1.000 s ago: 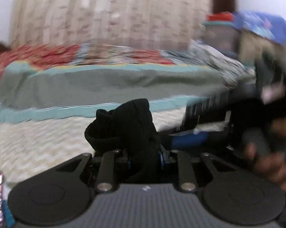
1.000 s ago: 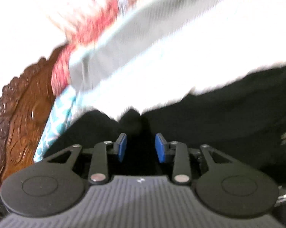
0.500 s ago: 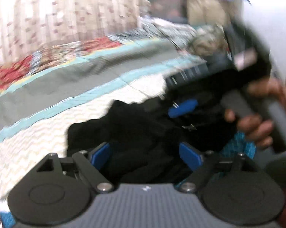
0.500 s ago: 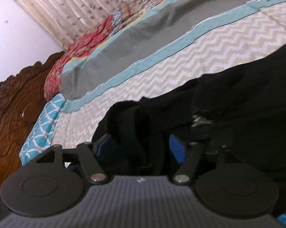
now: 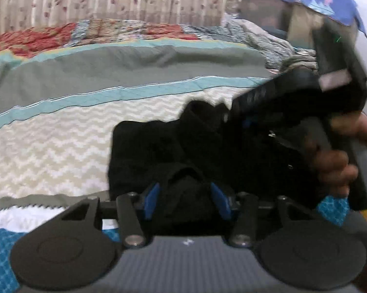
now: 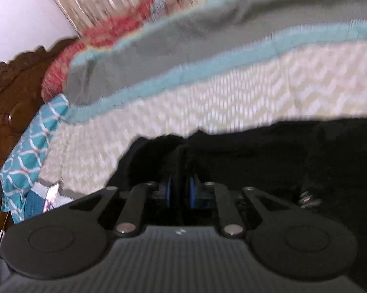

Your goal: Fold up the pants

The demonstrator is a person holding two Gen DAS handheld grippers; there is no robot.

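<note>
Now both of your grippers have re-gripped the black pants (image 5: 159,151), which lie bunched on the chevron-patterned bedspread (image 5: 61,151) near the bed's front edge. Half a second ago the left gripper (image 5: 187,199) stood wide apart over the cloth; its jaws have just been closing, and a raised fold of the black fabric now fills the gap between the blue pads (image 5: 150,199), so it reads as clamped on that fold, though blur keeps me from being sure how firmly. Your right gripper (image 6: 179,190) has likewise just been closing from a wide stance, and its pads now stand nearly together with a thin ridge of the pants pinched between them. In the left view your right hand (image 5: 334,161) and its tool sit just beside and above the garment's far right part, so the two grips are close together on the same bunch. I judge that you have finished a release-and-regrasp and hold new points on the fabric. The next move probably calls for lifting and spreading the cloth flat, since it is crumpled and no clean fold is visible yet.
</note>
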